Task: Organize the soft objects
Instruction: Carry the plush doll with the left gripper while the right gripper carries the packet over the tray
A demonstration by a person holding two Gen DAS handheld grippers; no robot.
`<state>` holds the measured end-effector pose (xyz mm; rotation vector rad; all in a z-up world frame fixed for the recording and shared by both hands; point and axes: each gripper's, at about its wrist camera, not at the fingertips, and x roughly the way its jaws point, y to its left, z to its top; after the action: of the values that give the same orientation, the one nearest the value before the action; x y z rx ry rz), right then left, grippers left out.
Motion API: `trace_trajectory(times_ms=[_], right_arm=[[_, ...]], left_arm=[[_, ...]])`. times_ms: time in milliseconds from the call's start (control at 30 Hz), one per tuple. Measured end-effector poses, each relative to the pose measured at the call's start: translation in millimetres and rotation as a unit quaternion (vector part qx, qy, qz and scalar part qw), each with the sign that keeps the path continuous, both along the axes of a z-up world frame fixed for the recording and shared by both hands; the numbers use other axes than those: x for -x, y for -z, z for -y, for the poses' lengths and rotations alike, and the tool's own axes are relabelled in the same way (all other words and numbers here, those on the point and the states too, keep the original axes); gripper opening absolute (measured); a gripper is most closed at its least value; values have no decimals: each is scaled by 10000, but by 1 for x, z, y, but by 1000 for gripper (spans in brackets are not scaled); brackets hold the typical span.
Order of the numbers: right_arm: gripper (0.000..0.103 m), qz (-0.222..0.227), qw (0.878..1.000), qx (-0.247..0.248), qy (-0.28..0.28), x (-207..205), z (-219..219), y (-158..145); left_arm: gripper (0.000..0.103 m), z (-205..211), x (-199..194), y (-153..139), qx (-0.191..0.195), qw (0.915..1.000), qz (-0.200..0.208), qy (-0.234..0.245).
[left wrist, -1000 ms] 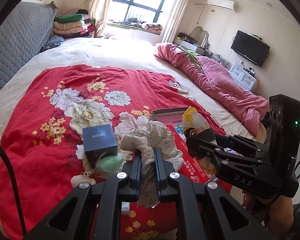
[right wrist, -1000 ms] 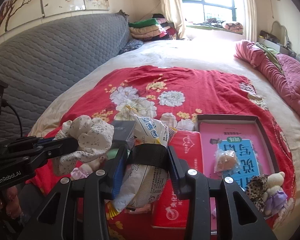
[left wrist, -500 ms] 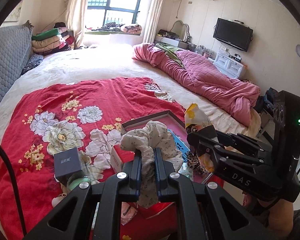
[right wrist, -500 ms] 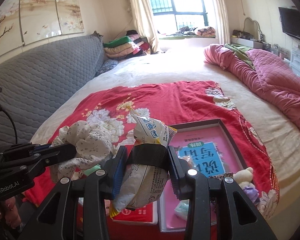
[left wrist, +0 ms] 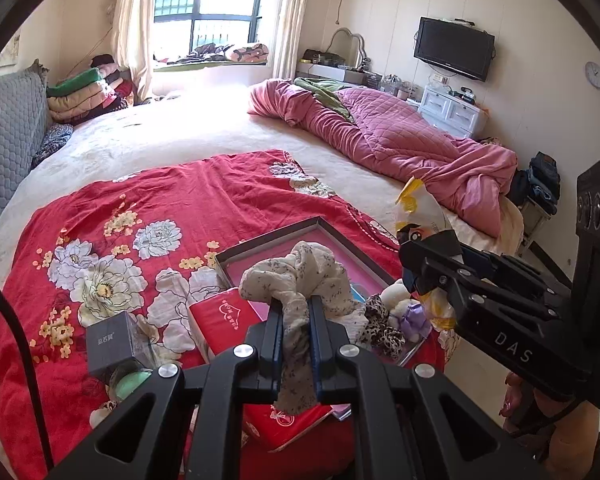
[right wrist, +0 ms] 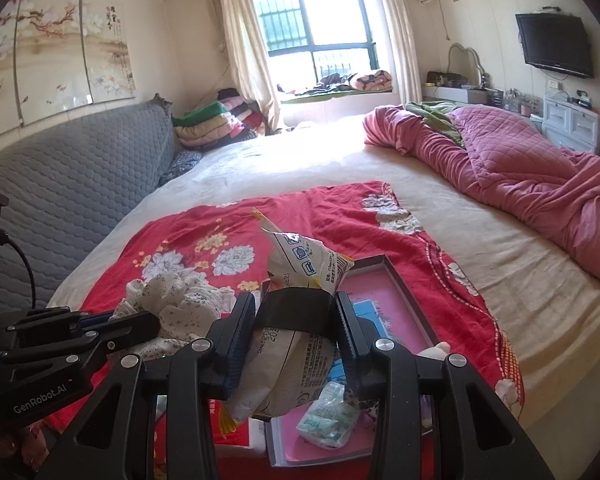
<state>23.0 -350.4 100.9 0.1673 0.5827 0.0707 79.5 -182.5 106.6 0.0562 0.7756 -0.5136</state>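
The left gripper [left wrist: 294, 316] jaws are clenched on a floral cloth [left wrist: 300, 276], above the tray [left wrist: 268, 242]. Only its view shows the dark box [left wrist: 112, 342] at left. The right gripper [right wrist: 296, 334] jaws grasp a snack bag [right wrist: 300, 264]; only this view shows the tissue pack [right wrist: 326, 412] below them.

Both grippers have swung rightward across the bed and risen a little, so the left gripper [left wrist: 295, 320] with its cloth [left wrist: 300, 276] and the right gripper [right wrist: 296, 332] with its snack bag [right wrist: 300, 264] now hang, it seems, over the pink tray [left wrist: 320, 224].
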Motion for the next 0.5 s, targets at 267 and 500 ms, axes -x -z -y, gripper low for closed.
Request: trace_trajectory(times_ms=[267,500], right_arm=[[41,-16,9997,-137,187,4,23,9],[41,-29,9992,-168,356,8,39,15]], left_arm=[[11,24,-5,9,-185,9997,-83,98],[11,44,-14,22,-276,9991,-238,205]])
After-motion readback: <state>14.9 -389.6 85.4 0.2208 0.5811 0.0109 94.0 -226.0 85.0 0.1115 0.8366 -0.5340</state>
